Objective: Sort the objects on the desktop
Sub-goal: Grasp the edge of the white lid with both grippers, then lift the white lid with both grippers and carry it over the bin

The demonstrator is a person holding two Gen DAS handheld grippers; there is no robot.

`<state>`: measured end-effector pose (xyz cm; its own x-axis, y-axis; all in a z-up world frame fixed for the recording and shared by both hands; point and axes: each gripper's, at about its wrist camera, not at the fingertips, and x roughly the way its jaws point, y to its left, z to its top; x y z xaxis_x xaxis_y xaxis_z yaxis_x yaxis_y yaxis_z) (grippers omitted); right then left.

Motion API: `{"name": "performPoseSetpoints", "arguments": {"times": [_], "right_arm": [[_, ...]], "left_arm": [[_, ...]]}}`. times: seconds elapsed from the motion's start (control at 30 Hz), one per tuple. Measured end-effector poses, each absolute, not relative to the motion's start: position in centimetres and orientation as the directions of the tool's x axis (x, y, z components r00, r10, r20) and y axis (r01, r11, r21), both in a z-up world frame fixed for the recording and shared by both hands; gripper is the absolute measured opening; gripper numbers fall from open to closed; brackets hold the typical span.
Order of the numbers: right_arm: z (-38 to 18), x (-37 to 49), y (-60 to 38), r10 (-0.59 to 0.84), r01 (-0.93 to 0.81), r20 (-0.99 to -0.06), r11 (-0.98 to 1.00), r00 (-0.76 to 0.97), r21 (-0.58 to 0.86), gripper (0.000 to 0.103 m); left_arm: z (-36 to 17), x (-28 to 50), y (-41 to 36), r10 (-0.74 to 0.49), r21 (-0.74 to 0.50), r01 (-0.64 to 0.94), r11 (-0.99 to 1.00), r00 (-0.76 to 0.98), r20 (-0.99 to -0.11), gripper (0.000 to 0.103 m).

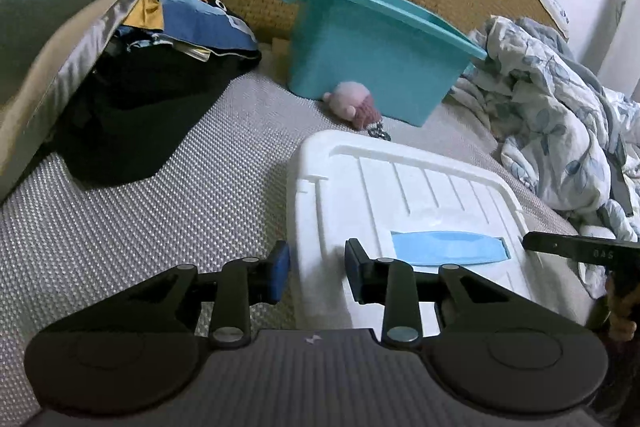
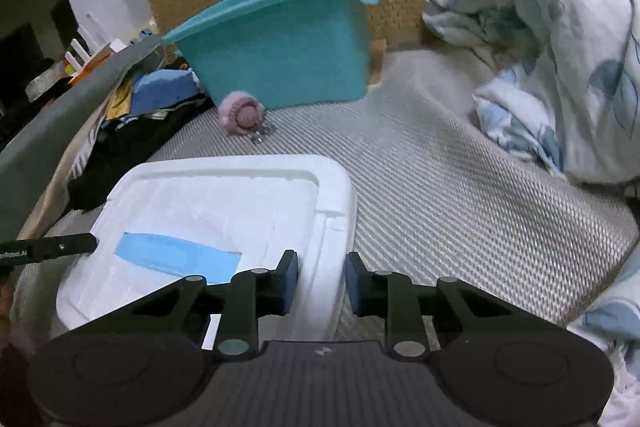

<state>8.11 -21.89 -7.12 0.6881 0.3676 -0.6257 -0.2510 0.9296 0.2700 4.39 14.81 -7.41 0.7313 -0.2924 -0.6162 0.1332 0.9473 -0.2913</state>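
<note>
I had both grippers low over the bed point(image 1: 140, 211), one at each near corner of the white box point(image 1: 400, 203). My left gripper point(image 1: 316, 271) had its fingers apart, one blue pad point(image 1: 280, 269) outside the box's corner and the other over the lid, clamped on nothing. My right gripper point(image 2: 322, 281) stood the same way at the opposite corner, fingers apart and empty, the box's side wall showing in the gap between them.

The box sat closed on the woven mat, with a blue mask point(image 1: 448, 247) lying flat on its ribbed lid. I judged the box stiff, smooth plastic, likely light but too broad for one gripper, so the raised rim at each corner was the place to take hold, one gripper to a side. That rim looked slippery, and the mask would slide off if the box tipped. The mask itself was limp and thin; I would have had to pinch it at an edge, pressing down against the lid.

Beyond the box lay a small pink plush toy point(image 1: 354, 103) with a metal chain, just in front of the teal bin point(image 1: 376, 67). It looked soft and light, and I judged it easy to squeeze across its round body. The rumpled quilt point(image 1: 560, 115) lay to the right, well clear of my fingers.
</note>
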Motion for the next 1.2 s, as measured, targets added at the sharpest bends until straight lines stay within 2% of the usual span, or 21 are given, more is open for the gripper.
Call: {"name": "performPoseSetpoints", "arguments": {"times": [0.37, 1.2], "right_arm": [[-6.0, 8.5, -21.7, 0.353, -0.242, -0.596, 0.934, 0.721, 0.261, 0.029], [-0.6, 13.2, -21.8, 0.276, -0.189, -0.447, 0.955, 0.851, 0.231, 0.029]], "left_arm": [[-5.4, 4.7, 14.6, -0.291, -0.301, 0.137, 0.944, 0.777, -0.558, 0.033], [0.2, 11.4, 13.1, -0.252, -0.281, 0.132, 0.950, 0.858, -0.447, 0.034]]}}
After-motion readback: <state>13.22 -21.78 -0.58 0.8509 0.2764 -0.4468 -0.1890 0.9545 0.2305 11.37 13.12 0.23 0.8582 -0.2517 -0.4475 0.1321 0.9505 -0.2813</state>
